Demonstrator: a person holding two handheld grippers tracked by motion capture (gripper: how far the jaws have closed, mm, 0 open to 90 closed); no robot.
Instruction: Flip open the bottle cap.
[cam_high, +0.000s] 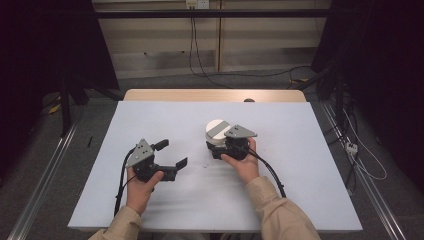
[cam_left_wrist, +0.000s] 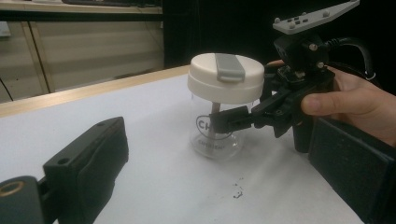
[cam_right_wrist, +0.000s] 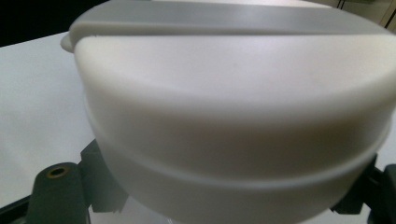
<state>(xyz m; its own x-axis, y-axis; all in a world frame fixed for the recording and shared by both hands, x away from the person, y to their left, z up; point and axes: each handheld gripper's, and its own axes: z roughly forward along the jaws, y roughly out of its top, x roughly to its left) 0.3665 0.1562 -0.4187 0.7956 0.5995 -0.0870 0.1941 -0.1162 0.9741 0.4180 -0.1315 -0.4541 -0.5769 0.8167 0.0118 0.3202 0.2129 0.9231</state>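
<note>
A: Item one, right tool (cam_left_wrist: 224, 122)?
B: Clamped on the clear jar (cam_left_wrist: 215, 135), low on the glass under its white lid (cam_left_wrist: 226, 77); jar upright on the counter (cam_high: 280, 190), mid-surface.
A: Item two, left tool (cam_high: 173, 153)?
B: Jaws spread apart, holding nothing, near the jar, aimed toward it.
A: Surroundings?
B: Grey flap (cam_left_wrist: 229, 66) across the lid; dark specks (cam_left_wrist: 237, 191) on the counter between left tool and jar. Otherwise the path is unobstructed.
</note>
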